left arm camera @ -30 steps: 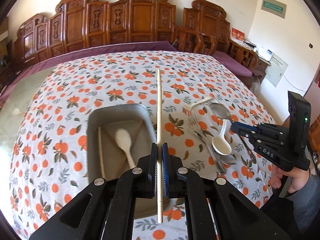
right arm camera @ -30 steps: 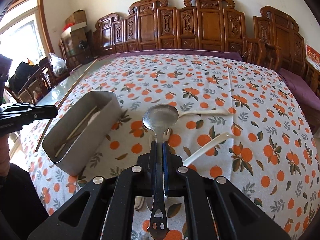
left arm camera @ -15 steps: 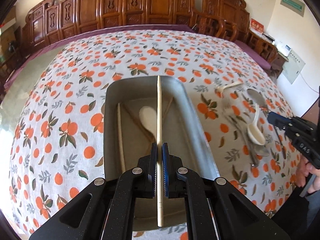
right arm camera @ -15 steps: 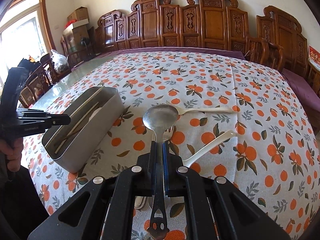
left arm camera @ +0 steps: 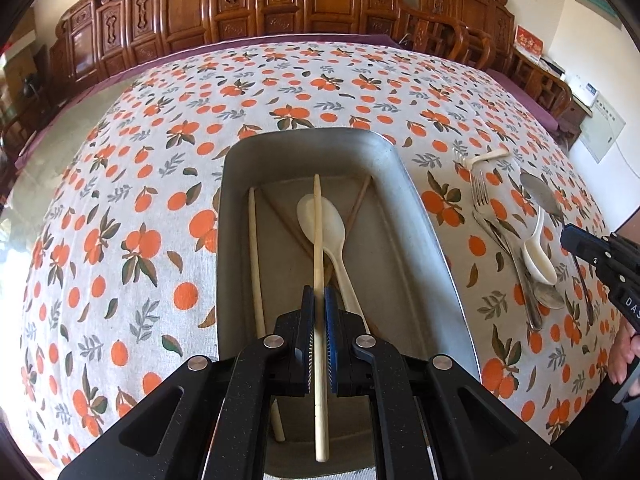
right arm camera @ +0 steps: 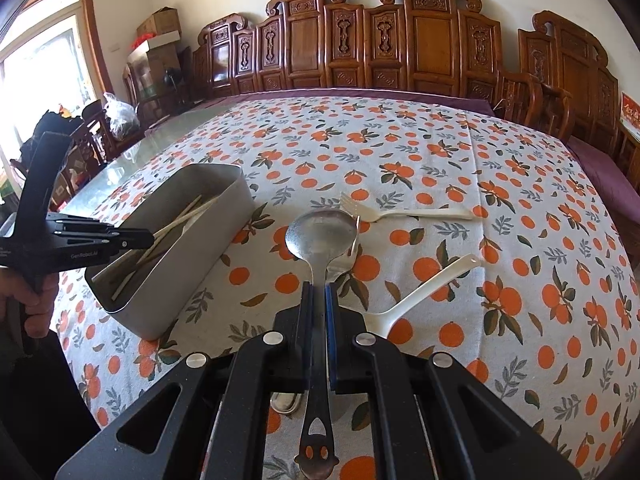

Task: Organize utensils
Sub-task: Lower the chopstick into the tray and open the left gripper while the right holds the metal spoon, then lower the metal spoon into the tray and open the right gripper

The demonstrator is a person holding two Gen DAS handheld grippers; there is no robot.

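Observation:
My left gripper (left arm camera: 319, 300) is shut on a pale chopstick (left arm camera: 318, 240), held lengthwise just above the inside of the grey metal box (left arm camera: 424, 216). In the box lie a white plastic spoon (left arm camera: 324, 220), another pale chopstick (left arm camera: 255, 248) and thin brown chopsticks (left arm camera: 360, 200). My right gripper (right arm camera: 319, 296) is shut on a metal spoon (right arm camera: 320, 236), held above the tablecloth to the right of the box (right arm camera: 200, 264). The left gripper (right arm camera: 140, 236) shows over the box in the right wrist view.
On the orange-print tablecloth (left arm camera: 120, 200) right of the box lie a white plastic fork (right arm camera: 400, 212), a white plastic spoon (right arm camera: 420, 288), a metal fork (left arm camera: 480, 196) and more metal cutlery (left arm camera: 532, 300). Carved wooden chairs (right arm camera: 400, 40) line the far side. A person's hand (right arm camera: 28, 308) holds the left gripper.
My left gripper has sunk and tilted down, carrying the chopstick from beside the box to lengthwise over its inside. The right gripper with the metal spoon has stayed put.

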